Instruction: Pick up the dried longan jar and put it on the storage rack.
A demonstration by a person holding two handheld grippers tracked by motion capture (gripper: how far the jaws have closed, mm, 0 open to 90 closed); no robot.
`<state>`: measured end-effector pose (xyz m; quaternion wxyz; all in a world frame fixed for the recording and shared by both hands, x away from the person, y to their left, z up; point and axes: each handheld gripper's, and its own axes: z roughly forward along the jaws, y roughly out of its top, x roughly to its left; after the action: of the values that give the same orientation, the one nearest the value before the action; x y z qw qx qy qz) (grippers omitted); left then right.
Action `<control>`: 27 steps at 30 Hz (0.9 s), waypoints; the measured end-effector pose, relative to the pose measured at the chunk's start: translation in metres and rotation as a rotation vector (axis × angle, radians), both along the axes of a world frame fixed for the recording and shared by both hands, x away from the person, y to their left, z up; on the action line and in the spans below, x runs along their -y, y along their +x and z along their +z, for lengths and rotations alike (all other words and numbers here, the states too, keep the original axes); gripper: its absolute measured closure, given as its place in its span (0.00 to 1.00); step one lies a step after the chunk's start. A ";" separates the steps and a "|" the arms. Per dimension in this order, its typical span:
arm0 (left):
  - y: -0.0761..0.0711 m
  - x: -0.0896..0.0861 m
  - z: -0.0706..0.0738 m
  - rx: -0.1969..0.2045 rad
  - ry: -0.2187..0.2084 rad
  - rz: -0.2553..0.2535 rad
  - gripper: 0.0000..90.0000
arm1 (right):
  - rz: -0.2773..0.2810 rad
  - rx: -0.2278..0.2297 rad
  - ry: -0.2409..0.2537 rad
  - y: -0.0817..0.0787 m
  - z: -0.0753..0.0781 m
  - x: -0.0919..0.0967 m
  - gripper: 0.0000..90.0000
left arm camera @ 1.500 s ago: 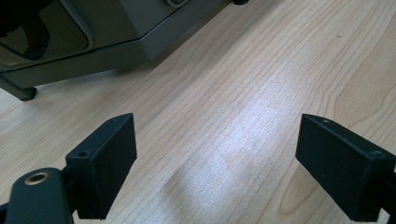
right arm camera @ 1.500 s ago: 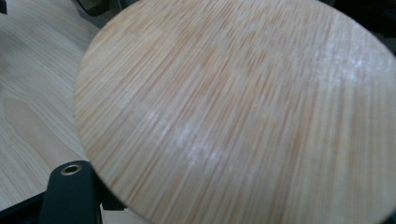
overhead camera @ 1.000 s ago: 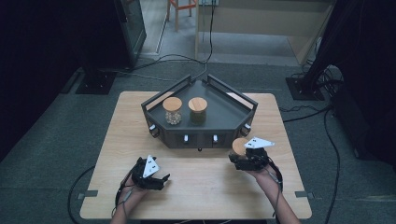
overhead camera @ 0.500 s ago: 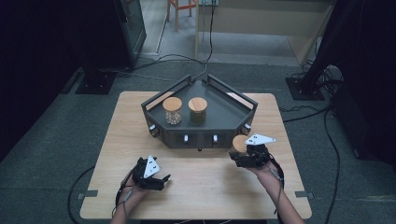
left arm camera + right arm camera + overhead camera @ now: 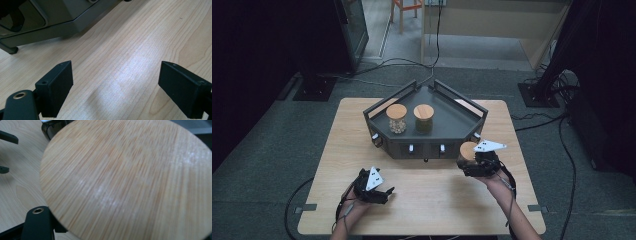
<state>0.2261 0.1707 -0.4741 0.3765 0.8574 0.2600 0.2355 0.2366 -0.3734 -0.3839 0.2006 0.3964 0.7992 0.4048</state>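
Right of centre in the high view, the right gripper [image 5: 473, 162] has its jaws clamped on a jar with a bamboo lid [image 5: 468, 150], just in front of the dark corner tray's [image 5: 447, 131] right end. The likely step is setting it beside the two jars [image 5: 396, 118] already in the tray. Doing it well means lifting clear of the tray's front rail, keeping the jar upright, and lowering onto bare tray floor. The left gripper [image 5: 115, 87], jaws apart over bare table [image 5: 437, 195], holds nothing.

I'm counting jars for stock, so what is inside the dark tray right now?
Inside the dark tray stand two jars: a wooden-lidded jar of pale pieces and a second lidded jar with darker contents, which cannot be identified.
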 end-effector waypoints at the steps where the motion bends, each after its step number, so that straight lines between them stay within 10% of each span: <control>1: 0.000 0.000 0.000 0.000 0.000 0.000 0.14 | 0.000 0.002 -0.002 0.000 0.001 0.000 0.28; 27: 0.000 0.000 0.001 -0.003 0.004 -0.005 0.14 | -0.004 0.014 -0.008 0.010 0.024 0.000 0.28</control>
<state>0.2265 0.1705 -0.4735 0.3750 0.8592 0.2578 0.2338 0.2462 -0.3735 -0.3597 0.2087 0.3944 0.7986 0.4039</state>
